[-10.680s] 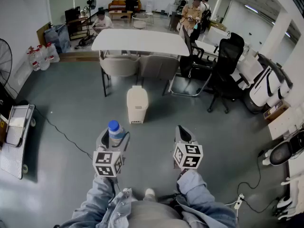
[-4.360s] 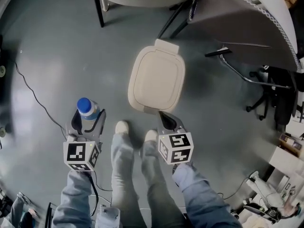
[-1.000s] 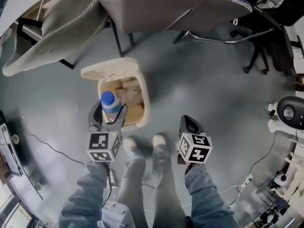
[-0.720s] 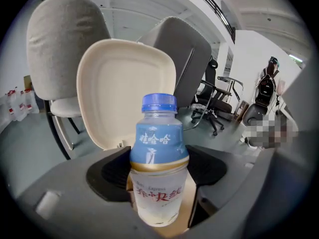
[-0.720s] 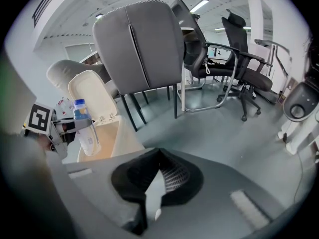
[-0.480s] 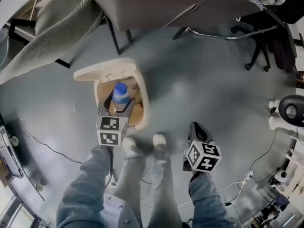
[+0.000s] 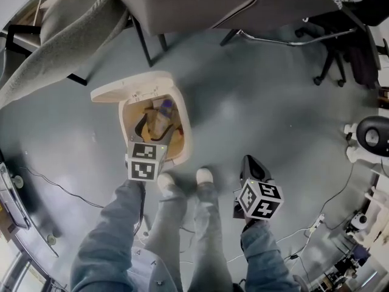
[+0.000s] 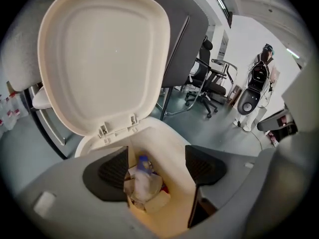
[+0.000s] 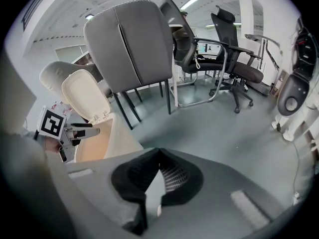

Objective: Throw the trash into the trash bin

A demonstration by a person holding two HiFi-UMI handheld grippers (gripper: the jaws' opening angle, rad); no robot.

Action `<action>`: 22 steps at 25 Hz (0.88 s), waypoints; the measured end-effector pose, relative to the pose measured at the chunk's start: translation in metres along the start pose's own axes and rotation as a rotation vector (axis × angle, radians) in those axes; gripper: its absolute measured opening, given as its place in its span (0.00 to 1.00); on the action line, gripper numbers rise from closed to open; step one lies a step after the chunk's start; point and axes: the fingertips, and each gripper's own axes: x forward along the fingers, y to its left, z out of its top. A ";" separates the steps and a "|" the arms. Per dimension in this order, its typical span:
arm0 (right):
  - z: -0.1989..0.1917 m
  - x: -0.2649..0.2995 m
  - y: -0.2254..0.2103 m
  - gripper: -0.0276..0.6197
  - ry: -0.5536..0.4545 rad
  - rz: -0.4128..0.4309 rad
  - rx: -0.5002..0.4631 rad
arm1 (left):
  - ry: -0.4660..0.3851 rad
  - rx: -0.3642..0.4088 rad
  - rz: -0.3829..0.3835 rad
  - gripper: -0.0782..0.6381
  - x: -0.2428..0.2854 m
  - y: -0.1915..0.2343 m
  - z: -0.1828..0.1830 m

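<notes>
head view with both gripper views. left gripper [image 7: 155, 126] is held over the open trash bin [image 7: 186, 132], jaws spread wide, nothing pinched between them. the bottle [image 8: 144, 178], blue cap toward the hinge, is inside the bin below the jaws, clear of both pads, among crumpled paper; its outline is blurred. the lid [image 8: 104, 54] stands tipped back behind the opening. right gripper [image 7: 250, 163] hangs over bare floor [image 7: 255, 102], to the right of the person's shoes [image 7: 205, 176] and well apart from the bin, jaws pressed together and empty. surroundings: a grey chair [image 7: 200, 5] close behind the bin, a paler chair [image 7: 55, 41] to its left, a black office chair [image 7: 343, 47] at far right, and a cable [image 7: 61, 186] on the floor at left.
</notes>
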 end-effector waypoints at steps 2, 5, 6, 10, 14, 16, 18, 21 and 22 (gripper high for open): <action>0.001 0.002 0.003 0.05 0.002 0.004 -0.007 | -0.012 -0.010 0.008 0.59 -0.003 0.005 -0.001; 0.000 0.005 0.008 0.05 0.007 0.009 -0.009 | -0.037 -0.033 0.026 0.59 -0.012 0.015 -0.001; 0.000 0.005 0.010 0.05 0.008 0.012 -0.009 | -0.047 -0.042 0.033 0.59 -0.015 0.018 0.000; 0.004 0.006 0.023 0.05 0.013 0.029 -0.029 | -0.076 -0.063 0.049 0.59 -0.029 0.028 0.004; 0.008 0.008 0.041 0.05 0.014 0.062 -0.066 | -0.105 -0.089 0.066 0.59 -0.046 0.034 0.003; 0.009 0.009 0.049 0.05 0.010 0.078 -0.081 | -0.122 -0.102 0.070 0.59 -0.056 0.034 0.003; 0.012 0.007 0.058 0.05 0.005 0.095 -0.096 | -0.139 -0.115 0.075 0.59 -0.067 0.034 0.005; 0.019 0.003 0.070 0.05 -0.007 0.121 -0.116 | -0.169 -0.142 0.091 0.59 -0.088 0.034 0.010; 0.021 0.001 0.075 0.05 -0.013 0.132 -0.121 | -0.183 -0.152 0.099 0.59 -0.097 0.033 0.013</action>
